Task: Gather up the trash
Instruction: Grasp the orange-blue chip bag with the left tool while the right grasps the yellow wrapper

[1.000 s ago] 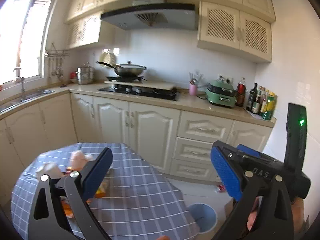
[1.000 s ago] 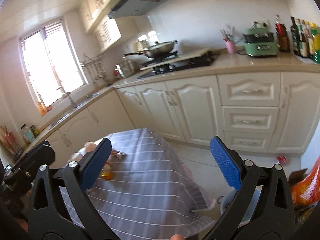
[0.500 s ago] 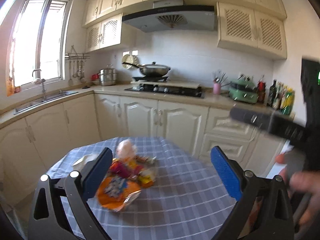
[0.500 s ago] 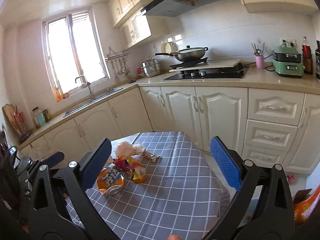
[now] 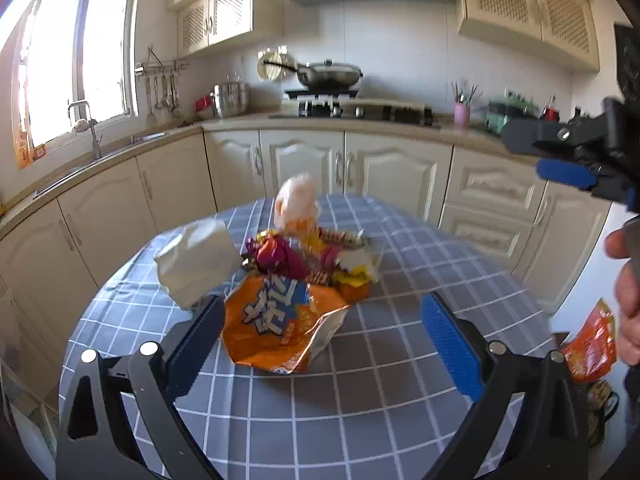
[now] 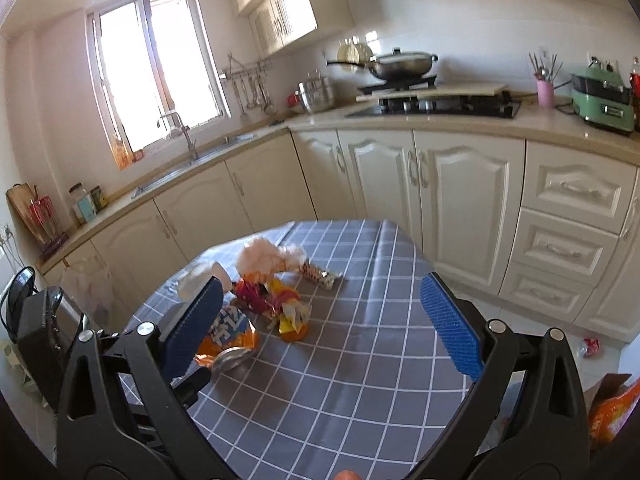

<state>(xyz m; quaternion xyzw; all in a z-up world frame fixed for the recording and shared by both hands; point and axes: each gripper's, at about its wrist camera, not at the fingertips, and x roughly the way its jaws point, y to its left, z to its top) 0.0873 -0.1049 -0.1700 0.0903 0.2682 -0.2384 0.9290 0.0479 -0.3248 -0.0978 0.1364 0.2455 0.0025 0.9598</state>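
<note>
A pile of trash lies on the round table with a grey checked cloth (image 5: pixel 380 380): an orange snack bag (image 5: pixel 276 320), a crumpled white tissue (image 5: pixel 196 260), a purple wrapper (image 5: pixel 280 258), yellow wrappers (image 5: pixel 356 268) and a pale pink bag (image 5: pixel 298 202). My left gripper (image 5: pixel 324 344) is open and empty, just in front of the orange bag. My right gripper (image 6: pixel 320 326) is open and empty above the table, the pile (image 6: pixel 272 300) ahead to its left. The orange bag (image 6: pixel 230 334) is partly hidden behind its left finger.
Cream kitchen cabinets (image 5: pixel 304 168) and a counter with a hob and wok (image 5: pixel 328 76) run behind the table. The sink (image 6: pixel 188 164) is under the window. An orange packet (image 5: pixel 592 348) and a small red item (image 6: pixel 590 346) lie on the floor at right.
Both grippers have swung left and dropped toward the table. The trash pile has come to the middle of both views and much nearer. Both stay open.
</note>
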